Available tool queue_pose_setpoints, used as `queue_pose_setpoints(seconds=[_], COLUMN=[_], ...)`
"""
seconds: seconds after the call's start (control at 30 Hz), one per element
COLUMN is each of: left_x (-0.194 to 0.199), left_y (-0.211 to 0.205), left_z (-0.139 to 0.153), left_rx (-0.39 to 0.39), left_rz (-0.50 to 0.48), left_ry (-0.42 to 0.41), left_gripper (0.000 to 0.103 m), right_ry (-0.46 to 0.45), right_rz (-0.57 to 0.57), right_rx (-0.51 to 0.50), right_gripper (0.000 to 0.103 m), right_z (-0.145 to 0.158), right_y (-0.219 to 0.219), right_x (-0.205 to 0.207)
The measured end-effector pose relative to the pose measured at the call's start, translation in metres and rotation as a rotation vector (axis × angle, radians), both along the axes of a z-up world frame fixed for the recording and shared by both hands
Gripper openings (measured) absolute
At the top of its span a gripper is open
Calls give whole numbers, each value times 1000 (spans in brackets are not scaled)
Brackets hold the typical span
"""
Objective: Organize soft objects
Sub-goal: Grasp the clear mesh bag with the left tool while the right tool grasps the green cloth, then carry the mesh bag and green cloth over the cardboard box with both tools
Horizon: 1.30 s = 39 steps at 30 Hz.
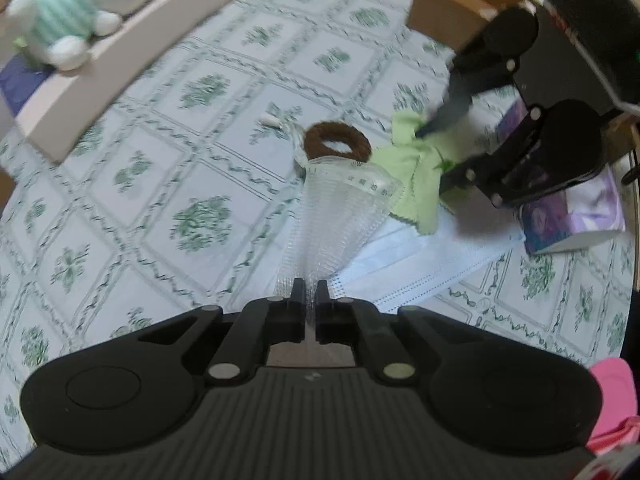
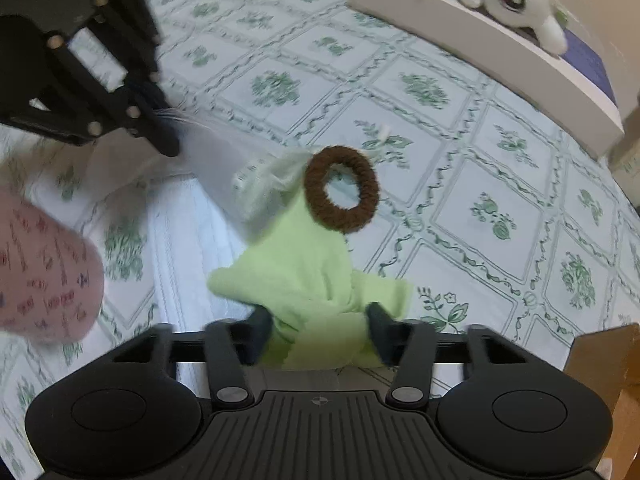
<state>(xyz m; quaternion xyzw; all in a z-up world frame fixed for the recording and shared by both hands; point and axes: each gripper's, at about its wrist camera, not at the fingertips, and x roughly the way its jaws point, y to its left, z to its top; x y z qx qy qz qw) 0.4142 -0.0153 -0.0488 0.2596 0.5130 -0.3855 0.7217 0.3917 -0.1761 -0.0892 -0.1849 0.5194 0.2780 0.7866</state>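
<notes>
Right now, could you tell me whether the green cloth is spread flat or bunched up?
Bunched up. The green cloth is gathered into folds between the right gripper's fingers, its corners sticking out unevenly, with the brown hair tie by its far end.

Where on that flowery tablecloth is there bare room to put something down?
The widest bare stretch of tablecloth lies between the brown hair ring and the tray holding the plush bunny. It is crowded around the green cloth, face mask, clear mesh bag and purple tissue pack.
</notes>
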Motion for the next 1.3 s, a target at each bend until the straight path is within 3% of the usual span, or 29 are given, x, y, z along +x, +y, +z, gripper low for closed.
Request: queue_pose_setpoints(seconds=[0.07,0.17,0.43,0.9,1.1,1.3], left_x=[-2,-3,-21,-101,-148,-197], left_y=[7,13,29,38,24,8], left_z=[7,18,55,162,188,190], left_rx=[-16,-42,-76,-194,-272,-378], left_rz=[30,80,196,388,450,511], left_ry=[-14,-31,-91,-233,-265,-262], left_gripper=[3,3,3,3,3,3], right_ry=[-6,-33,-133,-316,-350,-386], right_rz=[-19,-44,-119,-249,-297,-354], right_rx=[6,20,84,241,327,402], right_gripper=[9,7,7,7,7,7], right_z=[3,13,65,169,191,196], right_y=[-3,-9,-25,-48,-57,-70], right_x=[0,-4,-36,-132,-179,-231])
